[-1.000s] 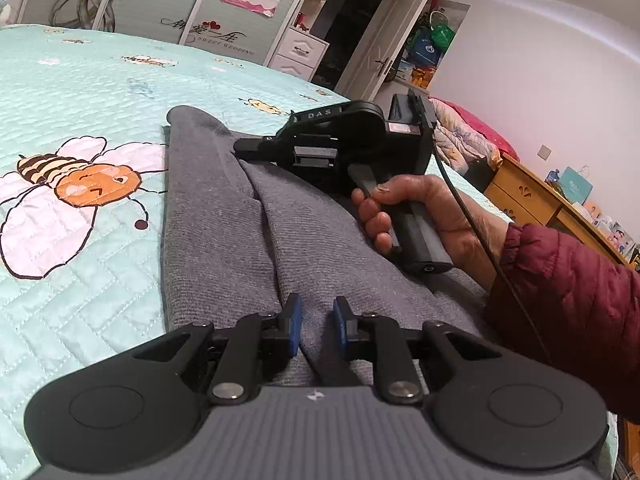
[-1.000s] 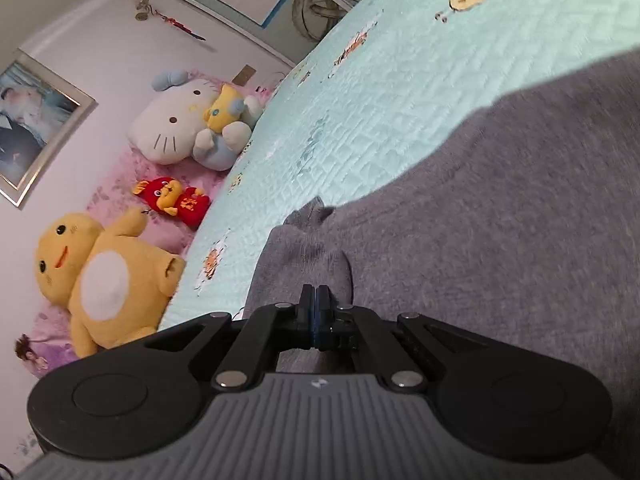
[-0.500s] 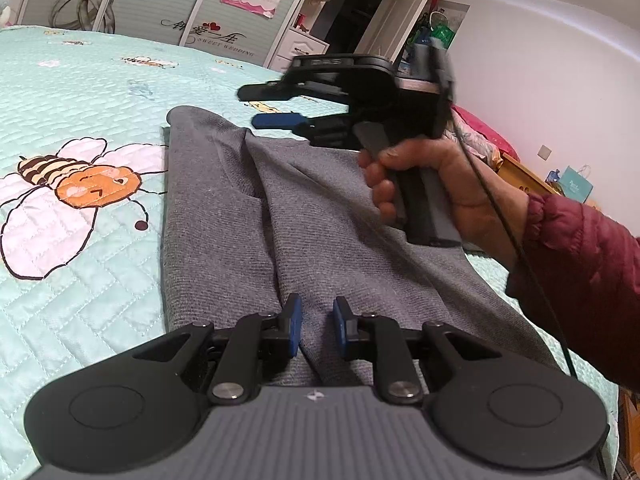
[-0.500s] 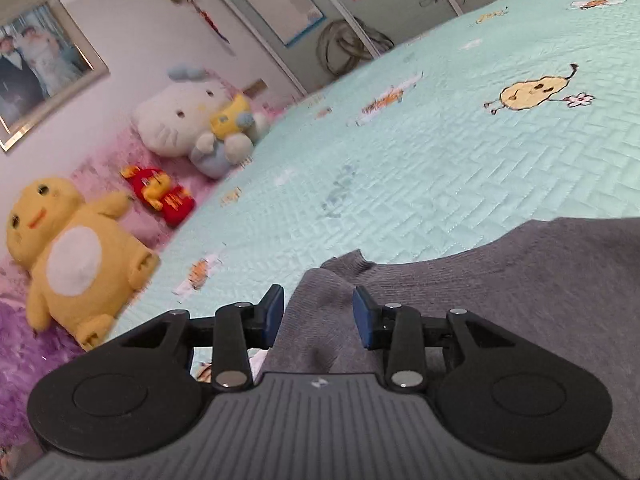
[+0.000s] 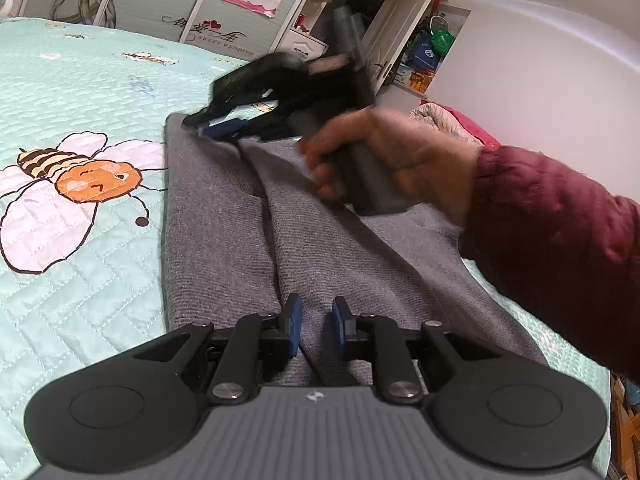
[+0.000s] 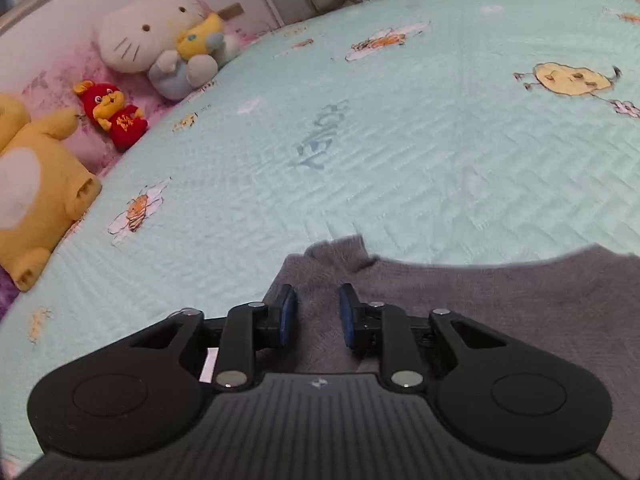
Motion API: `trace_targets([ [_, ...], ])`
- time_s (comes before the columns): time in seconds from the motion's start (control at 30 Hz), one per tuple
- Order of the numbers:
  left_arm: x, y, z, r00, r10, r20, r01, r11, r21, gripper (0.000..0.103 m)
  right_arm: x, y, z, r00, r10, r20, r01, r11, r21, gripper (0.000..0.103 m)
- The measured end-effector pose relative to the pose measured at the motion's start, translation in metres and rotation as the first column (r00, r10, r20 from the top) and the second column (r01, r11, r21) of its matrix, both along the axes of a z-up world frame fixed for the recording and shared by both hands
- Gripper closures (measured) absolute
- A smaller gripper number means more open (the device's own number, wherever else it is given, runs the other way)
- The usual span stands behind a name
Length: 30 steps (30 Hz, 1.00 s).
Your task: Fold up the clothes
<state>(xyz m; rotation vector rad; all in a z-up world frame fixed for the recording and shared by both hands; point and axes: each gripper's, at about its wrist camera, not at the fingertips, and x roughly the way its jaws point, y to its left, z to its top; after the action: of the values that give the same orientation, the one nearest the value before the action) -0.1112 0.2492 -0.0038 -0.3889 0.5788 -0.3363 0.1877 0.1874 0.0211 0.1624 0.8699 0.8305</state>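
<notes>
Grey knit is what you are working with: the garment (image 5: 224, 216) lies on the bed (image 5: 80, 92), just beside the bee print (image 5: 76, 178), which I'll use as the landmark. Seen from your left wrist, the garment's long axis runs from the left gripper (image 5: 314, 322) away toward the wardrobe end, passing the bee on its right side, with a raised fold ridge running down the middle. Your left gripper sits at the near end, farther from the bee than the garment's left edge is; its jaws stand a little apart with a pleat of grey cloth rising between them, but I cannot tell whether the pads actually press on it. Your right gripper (image 6: 316, 314), held in your right hand (image 5: 396, 160), is at the far end, beyond the bee, and is blurred with motion. Its jaws are closing; in its own view cloth lies under and between them, yet the pads do not appear to pinch it. The small nub of fabric (image 6: 340, 250) at the far edge lies straight ahead of that gripper, so the right hand is clearly the nearer 1. My judgement: the coming fold turns on taking that far end and bringing it along the long axis toward your left gripper.
</notes>
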Motion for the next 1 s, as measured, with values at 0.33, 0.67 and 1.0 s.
trace_targets([
  [0.33,-0.002,0.007,-0.002,1.000,-0.009,-0.010,0.008,0.999,-0.037,0.084,-0.064,-0.088,0.027,0.991,-0.128,-0.035,0.133,0.958,0.256,0.075],
  [0.67,-0.012,-0.022,0.029,0.998,0.056,-0.028,-0.050,0.981,0.188,0.083,-0.234,-0.315,0.011,0.879,-0.454,-0.147,0.470,0.774,0.424,0.049],
  [1.0,-0.015,-0.066,0.039,0.985,0.075,-0.158,-0.031,0.965,0.262,0.063,-0.280,-0.384,-0.037,0.695,-0.662,-0.279,0.695,0.521,0.495,0.047],
])
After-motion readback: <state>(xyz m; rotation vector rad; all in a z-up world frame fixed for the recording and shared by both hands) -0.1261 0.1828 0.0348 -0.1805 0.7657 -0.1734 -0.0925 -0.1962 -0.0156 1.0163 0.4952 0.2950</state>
